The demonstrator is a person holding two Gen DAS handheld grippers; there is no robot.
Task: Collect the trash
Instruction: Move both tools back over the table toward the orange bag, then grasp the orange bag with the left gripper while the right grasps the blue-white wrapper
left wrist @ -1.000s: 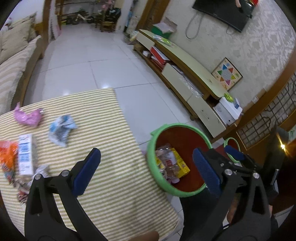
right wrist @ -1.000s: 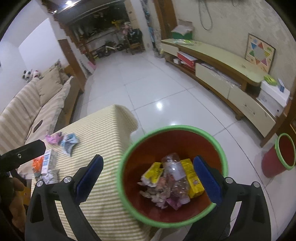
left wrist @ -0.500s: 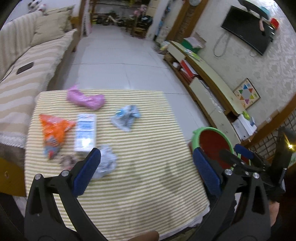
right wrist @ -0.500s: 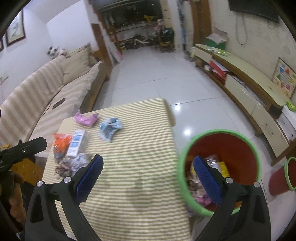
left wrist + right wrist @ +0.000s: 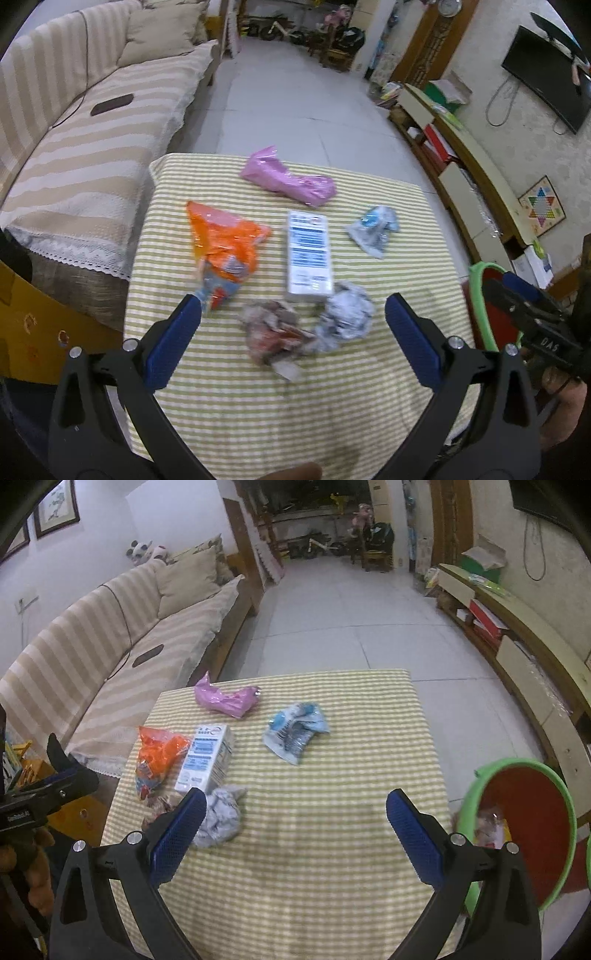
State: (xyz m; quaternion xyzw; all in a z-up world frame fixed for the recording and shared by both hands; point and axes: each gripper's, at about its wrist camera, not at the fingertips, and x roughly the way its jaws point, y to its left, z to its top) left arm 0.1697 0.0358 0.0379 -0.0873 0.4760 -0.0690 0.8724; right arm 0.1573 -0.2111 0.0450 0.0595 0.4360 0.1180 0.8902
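Note:
Trash lies on the striped table (image 5: 295, 406) (image 5: 351, 867): a pink bag (image 5: 291, 181) (image 5: 227, 699), an orange wrapper (image 5: 223, 243) (image 5: 157, 757), a white and blue carton (image 5: 309, 254) (image 5: 207, 758), a blue and white wrapper (image 5: 373, 229) (image 5: 295, 731), a crumpled white paper (image 5: 349, 314) (image 5: 219, 818) and a reddish crumpled wrapper (image 5: 273, 336) (image 5: 159, 806). My left gripper (image 5: 293, 310) hangs open above the two crumpled pieces. My right gripper (image 5: 295, 805) is open over bare cloth. The red bin with a green rim (image 5: 524, 834) (image 5: 484, 306) holds trash beside the table's right edge.
A striped sofa (image 5: 85, 140) (image 5: 110, 642) runs along the left of the table. A low TV cabinet (image 5: 461, 155) (image 5: 535, 664) lines the right wall. Tiled floor (image 5: 351, 620) lies beyond the table. A hand holds the other gripper at each view's edge.
Both views have swung left, away from the bin and onto the table. The trash now sits ahead of my left gripper. Both grippers stayed open.

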